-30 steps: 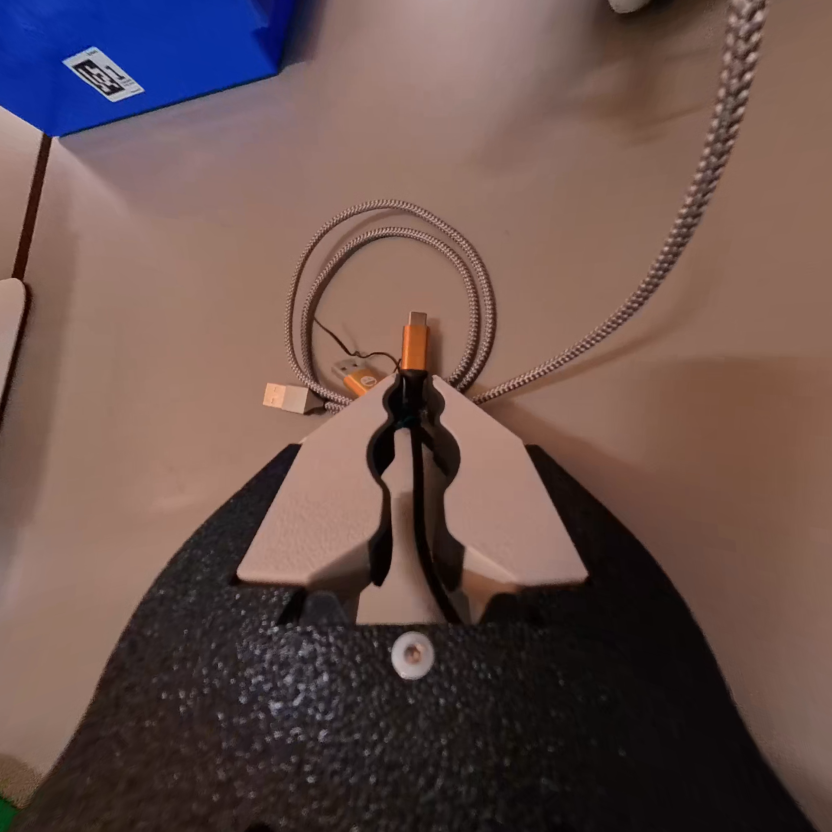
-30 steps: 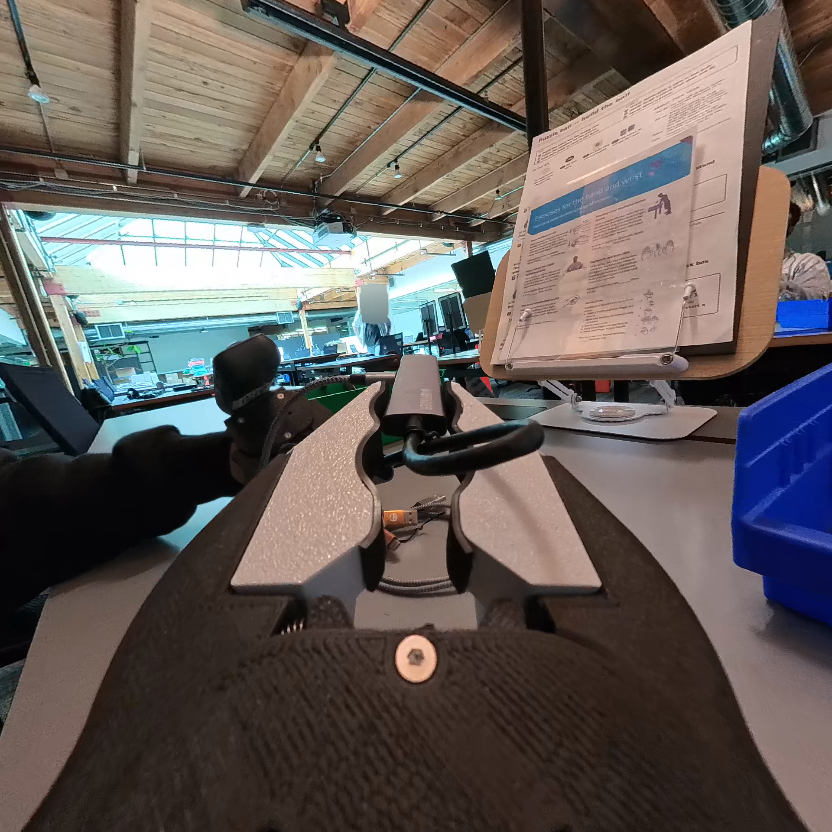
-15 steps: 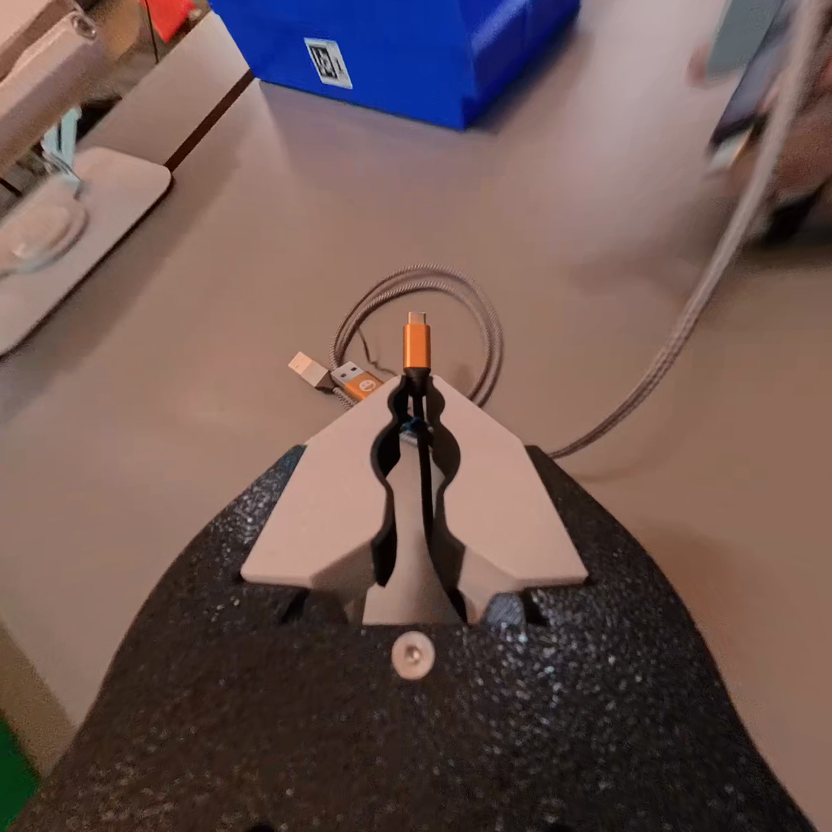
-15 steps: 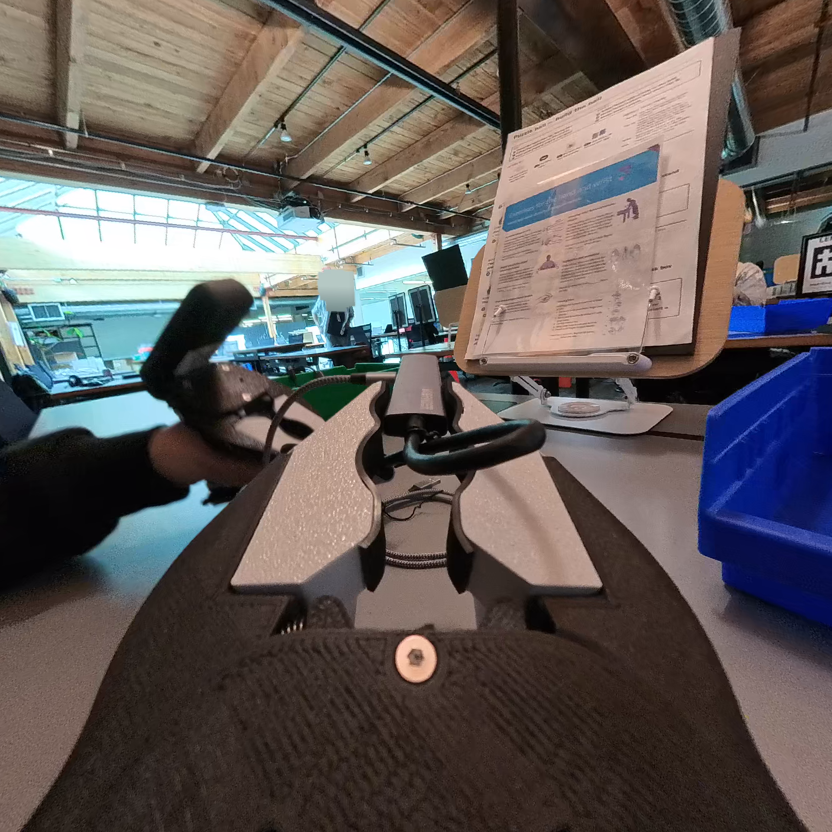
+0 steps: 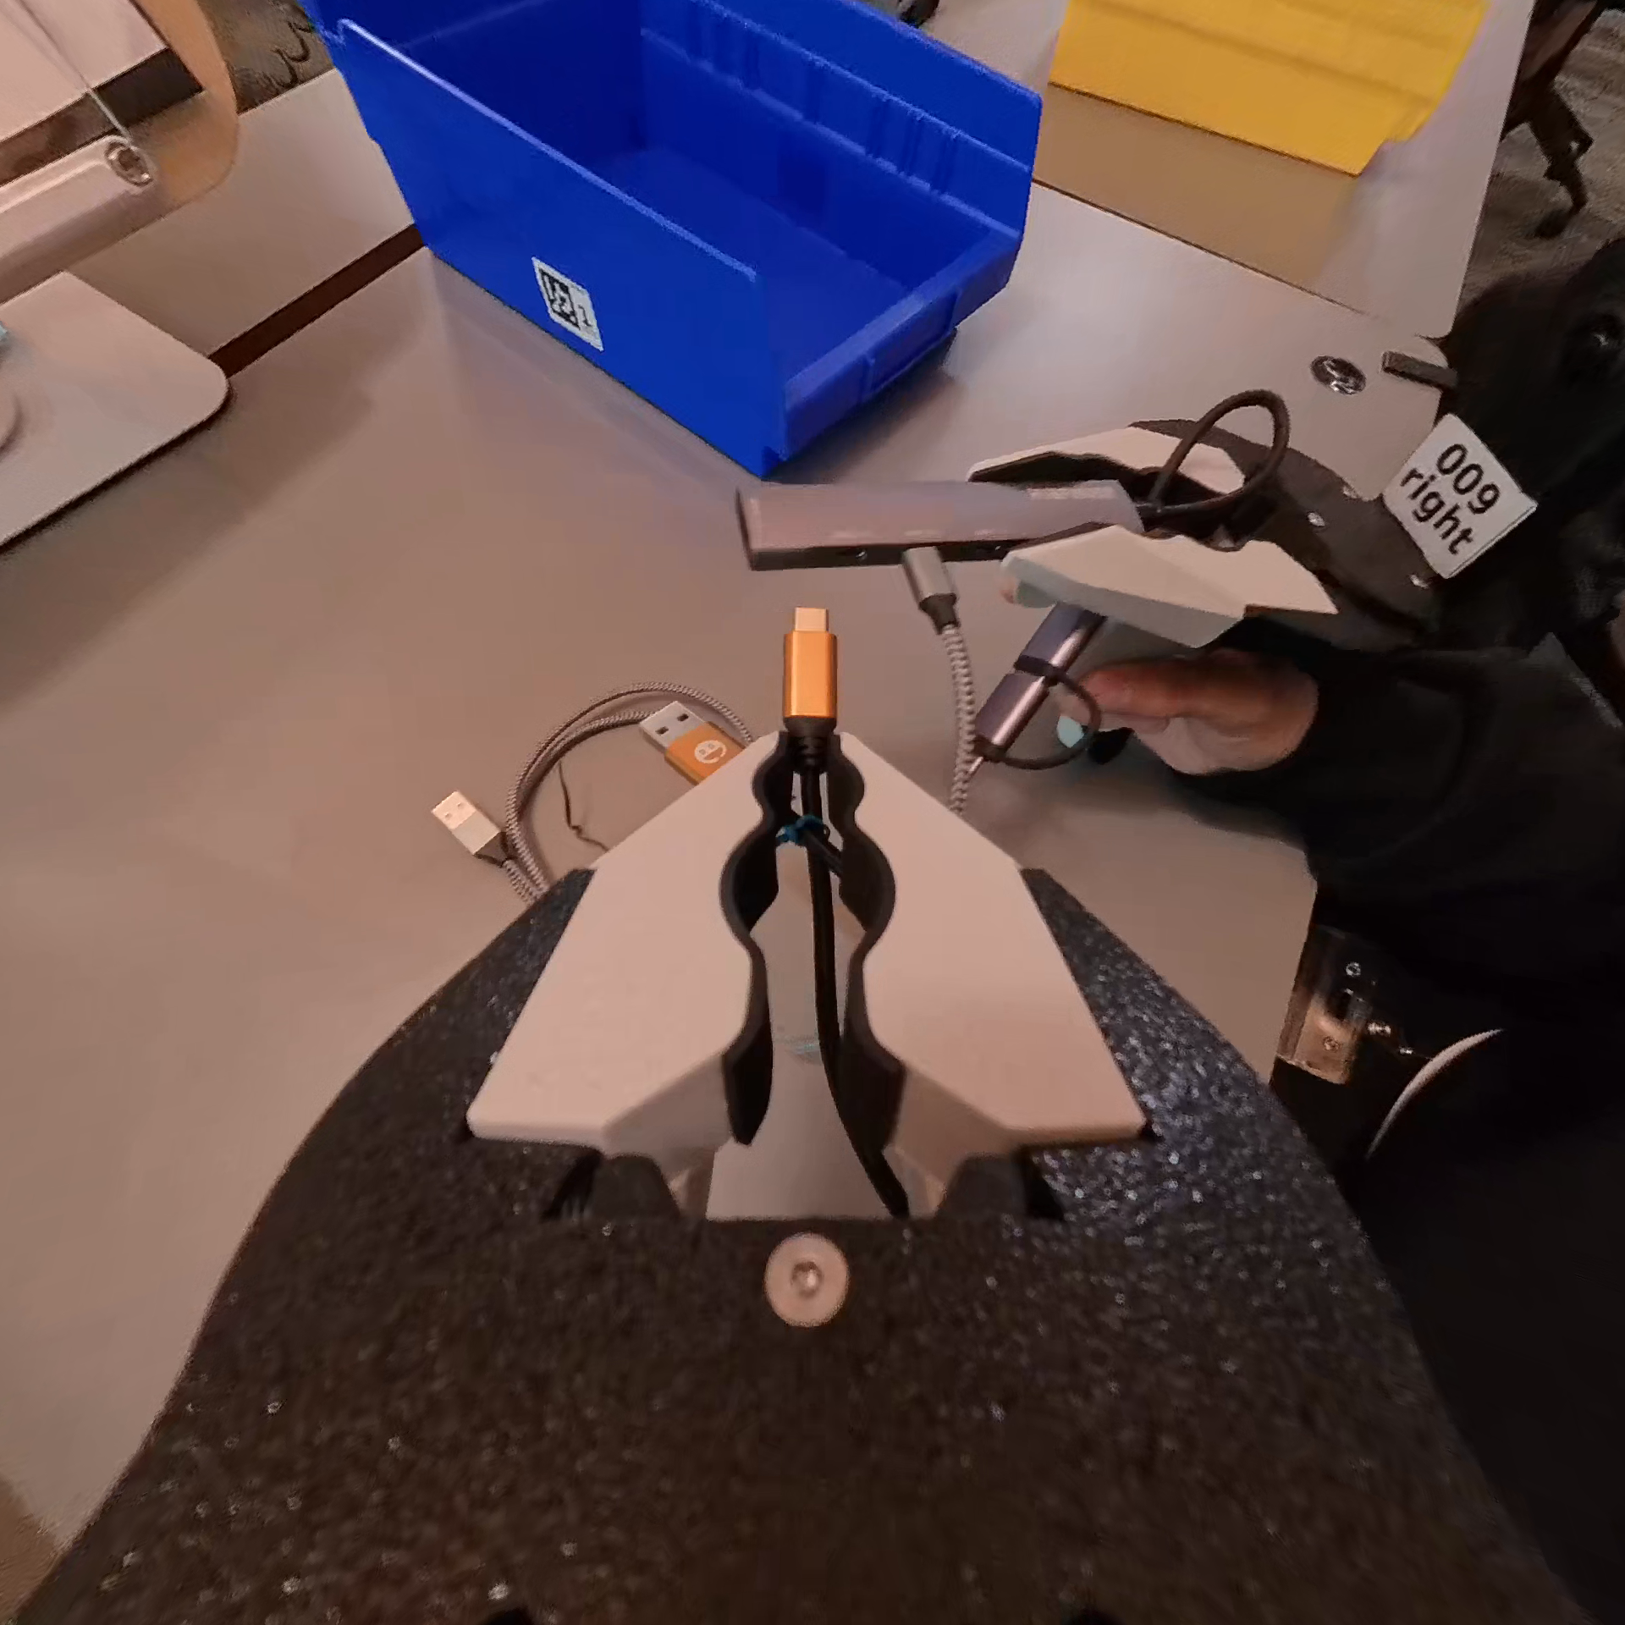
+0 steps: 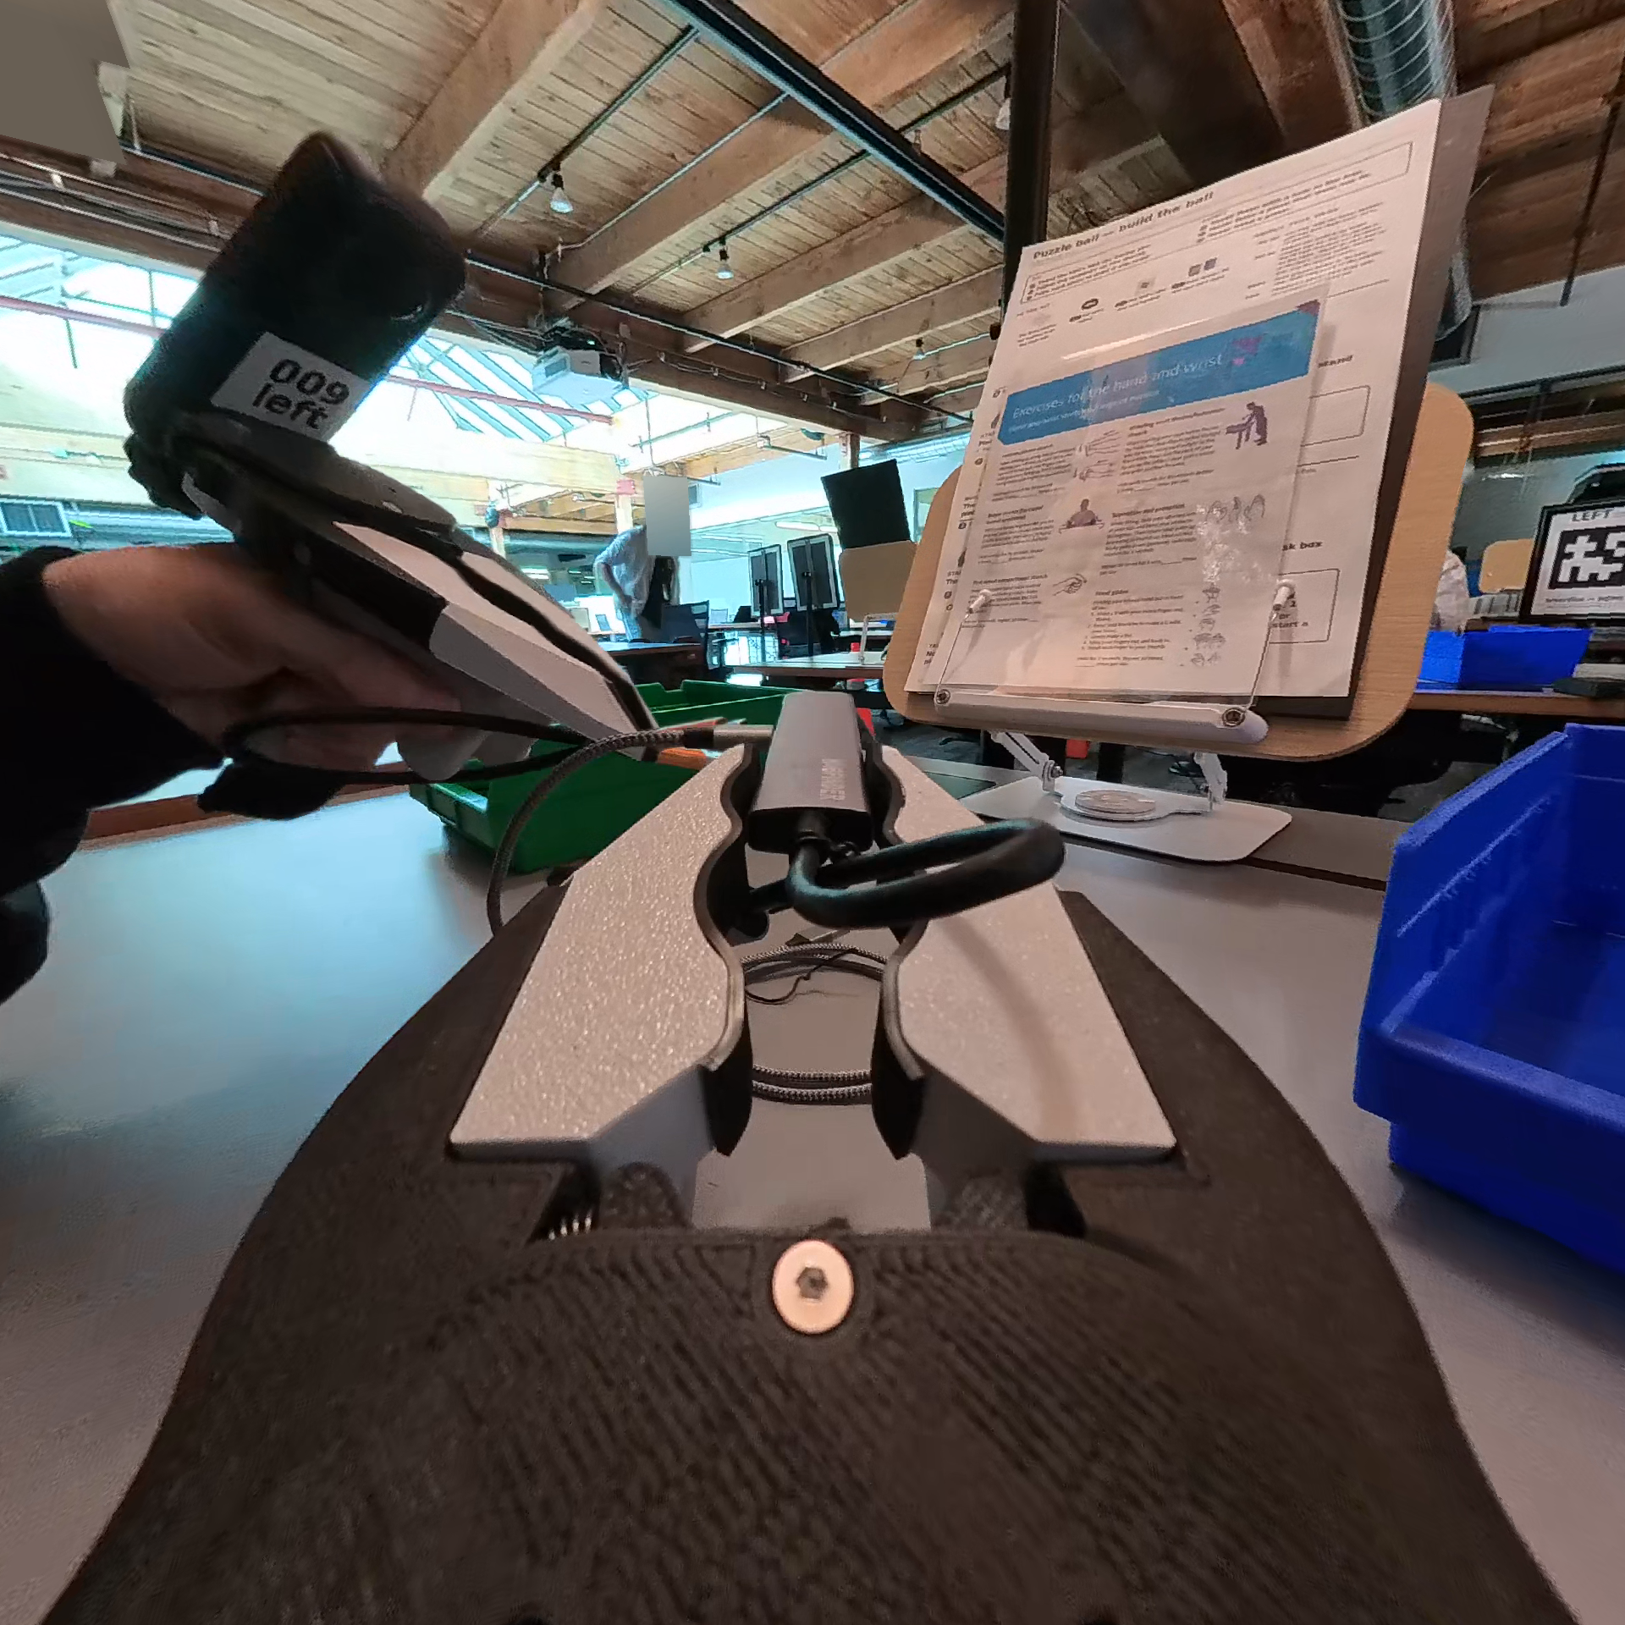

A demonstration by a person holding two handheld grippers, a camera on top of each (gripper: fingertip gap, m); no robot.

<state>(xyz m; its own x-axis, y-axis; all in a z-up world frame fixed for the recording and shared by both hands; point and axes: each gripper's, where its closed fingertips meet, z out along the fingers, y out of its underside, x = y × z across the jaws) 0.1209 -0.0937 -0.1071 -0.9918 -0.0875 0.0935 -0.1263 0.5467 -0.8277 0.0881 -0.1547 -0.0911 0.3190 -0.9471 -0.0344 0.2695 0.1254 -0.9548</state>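
Note:
My left gripper (image 5: 809, 747) is shut on a thin black cable just behind its orange USB-C plug (image 5: 810, 673), which points forward. The plug tip is a short way below a flat grey USB hub (image 5: 932, 519). My right gripper (image 5: 994, 532) is shut on that hub and holds it level above the grey table (image 5: 264, 615). A braided grey cable (image 5: 960, 695) is plugged into the hub's side and hangs down. In the right wrist view the hub (image 6: 813, 765) sticks out past my right gripper (image 6: 813, 791), with its black tail looped (image 6: 923, 870). The left gripper (image 6: 633, 721) comes in from the left.
A coil of braided cable (image 5: 607, 721) with an orange USB-A plug (image 5: 695, 747) and a silver plug (image 5: 466, 822) lies on the table. A blue bin (image 5: 703, 202) stands behind, a yellow bin (image 5: 1249, 70) farther right. A document stand (image 6: 1169, 528) and a green bin (image 6: 580, 791) are beyond. My right fingertips sit around 8 cm from my left ones.
My left gripper has lifted and tilted up from over the coil, carrying the orange plug toward the hub. The right gripper has kept its hold on the hub and shifted slightly.

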